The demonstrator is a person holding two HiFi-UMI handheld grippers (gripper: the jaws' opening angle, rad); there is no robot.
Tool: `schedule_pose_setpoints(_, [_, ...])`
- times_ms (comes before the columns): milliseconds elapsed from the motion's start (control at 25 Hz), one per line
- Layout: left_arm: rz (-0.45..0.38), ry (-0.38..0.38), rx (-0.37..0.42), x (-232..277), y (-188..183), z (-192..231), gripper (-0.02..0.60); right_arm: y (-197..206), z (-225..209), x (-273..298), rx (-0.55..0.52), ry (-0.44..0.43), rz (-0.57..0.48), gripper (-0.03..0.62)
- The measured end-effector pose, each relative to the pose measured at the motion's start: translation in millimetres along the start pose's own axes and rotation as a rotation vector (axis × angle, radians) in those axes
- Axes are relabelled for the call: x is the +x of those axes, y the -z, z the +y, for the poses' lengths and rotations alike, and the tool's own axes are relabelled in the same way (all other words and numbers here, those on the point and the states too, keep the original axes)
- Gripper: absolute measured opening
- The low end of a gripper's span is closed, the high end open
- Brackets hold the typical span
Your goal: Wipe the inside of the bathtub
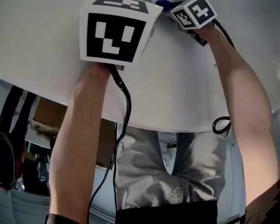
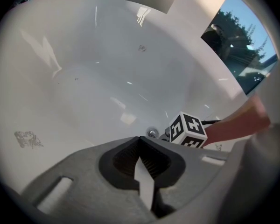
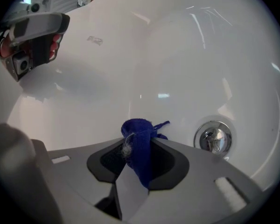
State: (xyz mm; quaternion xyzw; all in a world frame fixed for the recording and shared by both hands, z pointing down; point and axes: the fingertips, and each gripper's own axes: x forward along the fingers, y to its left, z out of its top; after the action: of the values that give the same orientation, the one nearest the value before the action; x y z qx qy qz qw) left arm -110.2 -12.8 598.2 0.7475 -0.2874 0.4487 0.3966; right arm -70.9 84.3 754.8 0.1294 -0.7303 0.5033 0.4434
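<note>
The white bathtub [image 1: 32, 41] fills the top of the head view, and both arms reach down into it. My right gripper [image 1: 173, 9] is shut on a bunched blue cloth [image 3: 139, 133], which sticks out past the jaw tips just above the tub floor [image 3: 177, 55]. The cloth [image 1: 163, 3] lies close to the chrome drain [image 3: 213, 137], slightly to its left. My left gripper [image 2: 140, 140] hovers higher over the basin [image 2: 93, 78], jaws shut with nothing between them. From there the right gripper's marker cube [image 2: 187, 129] shows beside the drain [image 2: 152, 133].
Grey smudges mark the tub wall [image 2: 28, 138] [image 3: 94, 40]. A window with trees [image 2: 245, 45] rises past the tub's far rim. Outside the near rim stand the person's legs [image 1: 168, 171], a cardboard box [image 1: 49, 115] and hanging black cables [image 1: 123, 120].
</note>
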Motion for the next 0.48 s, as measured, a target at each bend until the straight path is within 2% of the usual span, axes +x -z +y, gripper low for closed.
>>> schedule_pose_setpoints(200, [0.007,-0.006,-0.011,0.6,1.2,0.5,0.003,21.6,7.5,9.3,-0.046,-0.02,0.099,0.121])
schedule_pose_setpoints(480, [0.018,-0.003,-0.005,2.1,3.7,-1.0,0.003,37.0,15.6,11.9,-0.027,-0.032,0.133,0.121])
